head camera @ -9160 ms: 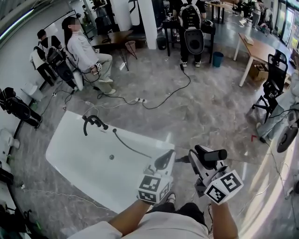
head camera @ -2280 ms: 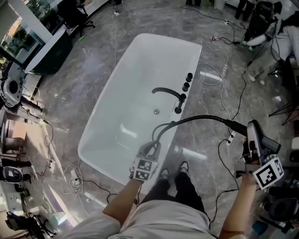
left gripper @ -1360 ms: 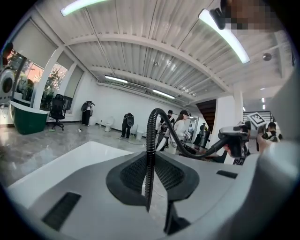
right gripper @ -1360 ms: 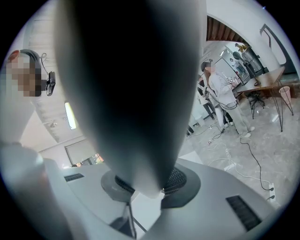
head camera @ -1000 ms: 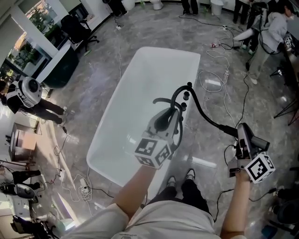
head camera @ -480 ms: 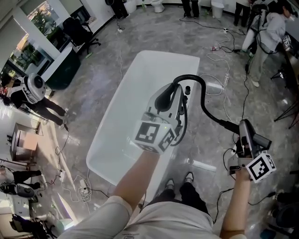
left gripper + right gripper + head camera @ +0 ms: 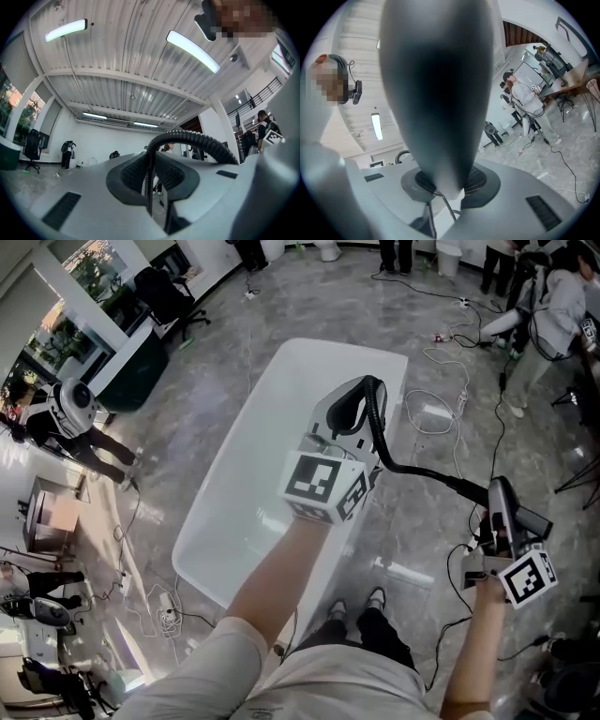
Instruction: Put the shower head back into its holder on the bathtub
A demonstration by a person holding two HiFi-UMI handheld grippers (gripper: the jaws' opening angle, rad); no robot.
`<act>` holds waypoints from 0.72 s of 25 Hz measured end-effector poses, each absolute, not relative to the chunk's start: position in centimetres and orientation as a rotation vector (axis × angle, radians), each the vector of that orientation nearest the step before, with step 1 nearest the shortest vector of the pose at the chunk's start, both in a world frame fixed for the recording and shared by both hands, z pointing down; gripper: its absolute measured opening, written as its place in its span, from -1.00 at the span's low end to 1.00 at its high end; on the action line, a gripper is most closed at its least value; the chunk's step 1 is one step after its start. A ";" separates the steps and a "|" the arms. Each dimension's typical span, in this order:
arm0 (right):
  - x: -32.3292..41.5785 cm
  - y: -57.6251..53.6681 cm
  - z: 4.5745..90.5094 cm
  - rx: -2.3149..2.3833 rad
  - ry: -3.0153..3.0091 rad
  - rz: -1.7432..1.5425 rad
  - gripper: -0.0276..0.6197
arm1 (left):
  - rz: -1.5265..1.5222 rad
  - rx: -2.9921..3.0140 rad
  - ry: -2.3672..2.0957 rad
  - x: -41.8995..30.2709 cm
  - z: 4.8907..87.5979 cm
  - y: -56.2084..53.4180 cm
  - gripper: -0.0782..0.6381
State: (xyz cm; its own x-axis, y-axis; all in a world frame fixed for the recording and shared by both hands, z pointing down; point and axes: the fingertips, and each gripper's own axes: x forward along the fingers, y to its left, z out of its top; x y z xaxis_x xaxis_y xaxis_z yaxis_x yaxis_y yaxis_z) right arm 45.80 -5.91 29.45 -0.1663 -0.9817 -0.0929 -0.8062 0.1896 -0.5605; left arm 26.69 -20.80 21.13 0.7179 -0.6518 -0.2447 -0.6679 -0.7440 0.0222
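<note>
Right now both tools are loaded. Left tool (image 7: 350,409) is up over the white tub (image 7: 246,486), marker cube facing the camera. Its 2 jaws are pinched narrow on the black ribbed hose (image 7: 413,471). In the left gripper view the hose comes up btwn the pads, arches over and drops off to the right.

From there the hose runs across the head view, past the tub's rim and out over the grey floor (image 7: 178,418) to the right tool (image 7: 502,505). That one sits low near the right edge, over the floor and apart from the tub. Its jaws are clamped on the shower head (image 7: 514,512). In the right gripper view the shower head's dark body rises straight out from btwn the pads and fills the middle of the frame, w/ the hose trailing below.

So the shower head is held off to the right, not touching the tub. Person's shoes (image 7: 356,607) stand just beside the tub's near side. Cables (image 7: 427,409) lie looped on the floor past the tub's right side.
</note>
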 end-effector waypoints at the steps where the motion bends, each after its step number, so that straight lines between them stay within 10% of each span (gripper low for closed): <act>1: 46.1 -6.0 29.8 -1.670 2.032 -0.550 -0.58 | 0.345 -2.849 1.101 26.7 21.3 -21.2 -0.64; 18: 48.2 -7.6 31.8 -1.670 2.028 -0.594 -0.58 | 0.327 -2.905 1.162 27.2 23.8 -23.2 -0.64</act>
